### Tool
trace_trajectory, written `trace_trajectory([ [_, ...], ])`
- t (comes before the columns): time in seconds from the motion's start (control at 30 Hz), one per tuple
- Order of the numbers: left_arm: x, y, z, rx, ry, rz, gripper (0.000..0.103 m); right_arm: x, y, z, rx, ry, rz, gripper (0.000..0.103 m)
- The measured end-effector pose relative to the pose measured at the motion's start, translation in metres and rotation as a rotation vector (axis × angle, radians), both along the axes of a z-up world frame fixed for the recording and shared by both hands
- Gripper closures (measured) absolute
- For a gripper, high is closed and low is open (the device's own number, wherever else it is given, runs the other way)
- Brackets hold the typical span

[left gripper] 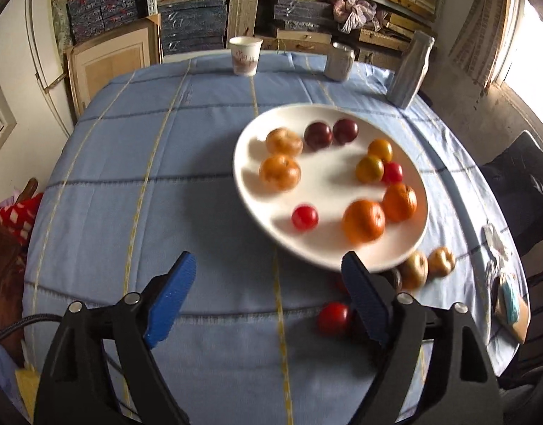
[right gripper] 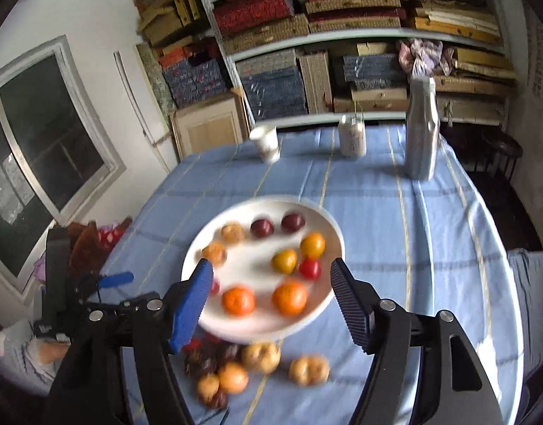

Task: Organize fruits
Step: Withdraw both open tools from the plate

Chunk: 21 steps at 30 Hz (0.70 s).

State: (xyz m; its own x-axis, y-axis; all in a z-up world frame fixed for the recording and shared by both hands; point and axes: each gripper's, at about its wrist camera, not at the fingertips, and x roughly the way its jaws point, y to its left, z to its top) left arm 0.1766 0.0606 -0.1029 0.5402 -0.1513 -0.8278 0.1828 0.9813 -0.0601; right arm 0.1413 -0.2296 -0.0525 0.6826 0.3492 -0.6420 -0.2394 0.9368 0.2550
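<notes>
A white plate on the blue tablecloth holds several fruits: oranges, dark plums, red tomatoes and yellow-orange fruits. Loose fruits lie on the cloth near the plate's front edge: a red tomato, pale brown fruits and a small pile. My left gripper is open and empty, left of and before the plate. My right gripper is open and empty above the plate's near edge.
A paper cup, a white jar and a tall grey bottle stand at the table's far edge. Shelves of boxes are behind. Small items lie at the right table edge. The left gripper shows at left.
</notes>
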Motion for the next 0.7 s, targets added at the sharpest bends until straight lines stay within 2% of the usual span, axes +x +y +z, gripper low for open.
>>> trace_trajectory([
  [0.1,-0.021,-0.002,-0.012,0.005,0.041,-0.021,0.020,-0.021,0.006,-0.022,-0.040,0.077,0.013,0.031],
  [0.27,-0.045,-0.023,-0.022,0.018,0.061,-0.107,0.020,-0.046,0.007,-0.051,-0.018,0.196,0.021,0.031],
  [0.4,-0.049,-0.041,-0.019,0.026,0.036,-0.160,0.016,-0.055,0.003,-0.051,-0.035,0.197,0.005,0.030],
  [0.57,-0.041,-0.057,-0.023,0.004,0.048,-0.193,0.016,-0.065,-0.009,-0.048,-0.048,0.189,-0.034,0.026],
  [0.7,-0.029,-0.069,-0.037,0.038,0.065,-0.201,0.016,-0.072,-0.022,-0.046,-0.053,0.183,-0.079,0.026],
])
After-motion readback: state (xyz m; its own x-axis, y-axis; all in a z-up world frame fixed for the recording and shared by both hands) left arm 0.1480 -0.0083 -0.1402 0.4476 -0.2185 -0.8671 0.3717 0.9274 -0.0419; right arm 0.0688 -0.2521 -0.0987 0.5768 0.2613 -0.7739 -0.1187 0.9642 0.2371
